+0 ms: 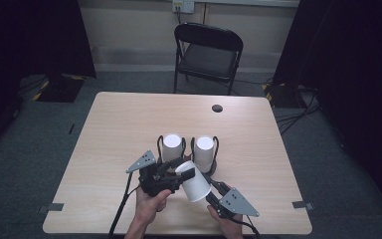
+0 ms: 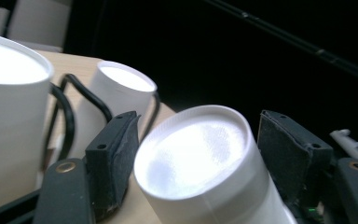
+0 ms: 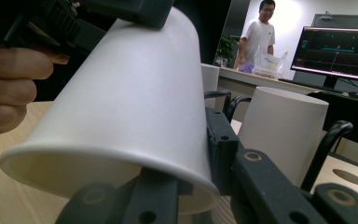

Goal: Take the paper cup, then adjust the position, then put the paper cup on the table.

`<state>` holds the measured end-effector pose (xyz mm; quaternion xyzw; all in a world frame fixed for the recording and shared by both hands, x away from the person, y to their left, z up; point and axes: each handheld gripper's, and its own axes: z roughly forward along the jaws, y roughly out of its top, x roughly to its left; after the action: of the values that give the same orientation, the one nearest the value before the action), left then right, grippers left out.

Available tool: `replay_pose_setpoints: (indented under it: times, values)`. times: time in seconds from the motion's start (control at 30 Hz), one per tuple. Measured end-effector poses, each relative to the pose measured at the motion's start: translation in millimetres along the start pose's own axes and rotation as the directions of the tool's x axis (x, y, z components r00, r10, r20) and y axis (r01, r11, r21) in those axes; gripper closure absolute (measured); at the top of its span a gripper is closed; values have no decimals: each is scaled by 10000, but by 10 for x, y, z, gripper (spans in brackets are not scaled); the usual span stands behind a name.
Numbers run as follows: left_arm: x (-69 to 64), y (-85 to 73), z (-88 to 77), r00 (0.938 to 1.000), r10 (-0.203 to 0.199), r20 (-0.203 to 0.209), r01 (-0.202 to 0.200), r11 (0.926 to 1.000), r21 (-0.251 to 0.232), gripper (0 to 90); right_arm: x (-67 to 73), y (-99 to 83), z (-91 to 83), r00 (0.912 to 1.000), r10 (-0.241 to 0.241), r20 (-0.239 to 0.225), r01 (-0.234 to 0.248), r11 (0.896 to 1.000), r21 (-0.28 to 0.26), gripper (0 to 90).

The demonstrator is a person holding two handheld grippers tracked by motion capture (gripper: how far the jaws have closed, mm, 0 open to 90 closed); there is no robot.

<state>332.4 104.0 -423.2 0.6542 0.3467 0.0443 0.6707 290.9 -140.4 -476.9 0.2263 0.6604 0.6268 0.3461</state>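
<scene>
A white paper cup [image 1: 195,183] lies tilted in the air between both grippers, over the table's near side. My right gripper [image 1: 210,191] is shut on its open rim, one jaw inside and one outside [image 3: 191,163]. The cup's closed base [image 2: 200,158] sits between the jaws of my left gripper [image 1: 176,169], which stands open with a narrow gap beside one pad [image 2: 289,144]. Just beyond, two more white cups [image 1: 172,147] [image 1: 204,149] stand upside down in black wire holders.
The wooden table [image 1: 129,119] has a round cable hole [image 1: 217,108] at the far right. A black folding chair [image 1: 209,52] stands behind it. In the right gripper view a person [image 3: 261,32] and a monitor [image 3: 340,46] are far off.
</scene>
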Motion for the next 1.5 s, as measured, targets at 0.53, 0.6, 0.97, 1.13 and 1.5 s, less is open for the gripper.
replay_pose_setpoints:
  times: [0.53, 0.6, 0.97, 1.13, 1.5]
  values:
    - [48, -13, -56, 9892, 1131, -928, -1136, 9935, -10, 278, -88, 37, 2, 9964, 753, -394, -700, 9900, 1225, 860]
    - [69, -26, -89, 9847, 1392, -1047, -1407, 9900, -76, 270, -104, 37, -2, 9937, 1069, -341, -1000, 9816, 1625, 860]
    - [123, -101, -186, 9598, 2313, -1589, -2346, 9721, -21, 214, -176, 45, -10, 9872, 1571, -289, -1432, 9502, 2768, 864]
    - [136, -120, -210, 9500, 2662, -1632, -2668, 9636, 186, 200, -240, 71, -3, 9856, 1658, -346, -1455, 9333, 3284, 864]
    - [129, -209, -158, 9260, 3514, -1377, -3356, 9336, 1257, 194, -342, 97, 8, 9755, 2086, -700, -1571, 8830, 4423, 866]
